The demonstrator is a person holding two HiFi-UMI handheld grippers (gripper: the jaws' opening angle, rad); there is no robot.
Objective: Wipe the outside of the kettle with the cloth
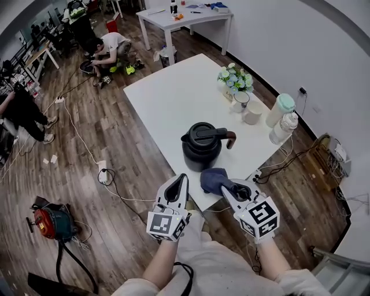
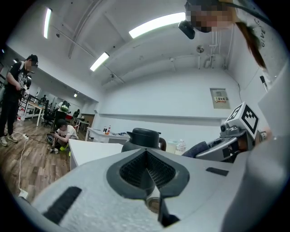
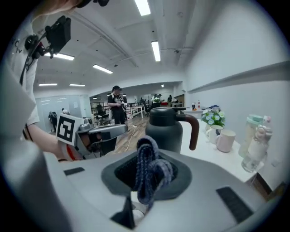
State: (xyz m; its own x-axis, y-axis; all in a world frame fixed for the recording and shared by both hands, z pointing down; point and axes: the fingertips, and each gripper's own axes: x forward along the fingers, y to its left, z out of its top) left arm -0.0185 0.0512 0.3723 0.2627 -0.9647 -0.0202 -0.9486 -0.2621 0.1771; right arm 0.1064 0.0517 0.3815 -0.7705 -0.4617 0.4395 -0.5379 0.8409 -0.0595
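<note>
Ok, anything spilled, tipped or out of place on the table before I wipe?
Nothing stands out: the kettle stands upright with its lid on, no spill shows on the table, and the right gripper clamps the cloth.

kettle (image 1: pixel 202 147): is being borne by the table (image 1: pixel 167 92), near its front edge, with the handle turned to the right.
cloth (image 1: pixel 215 180): is being held between the jaws of the right gripper (image 1: pixel 226 189), just before the kettle.
left gripper (image 1: pixel 182 179): is being held just left of the cloth, before the kettle, at the table's front edge.
flowers (image 1: pixel 235 78): are being kept behind the kettle, at the table's right side.
mugs (image 1: pixel 241 101): are being kept just before the flowers.
bottles (image 1: pixel 280 110): are being kept right of the mugs, along the right edge.
second table (image 1: pixel 191 17): is being seen far behind.
</note>
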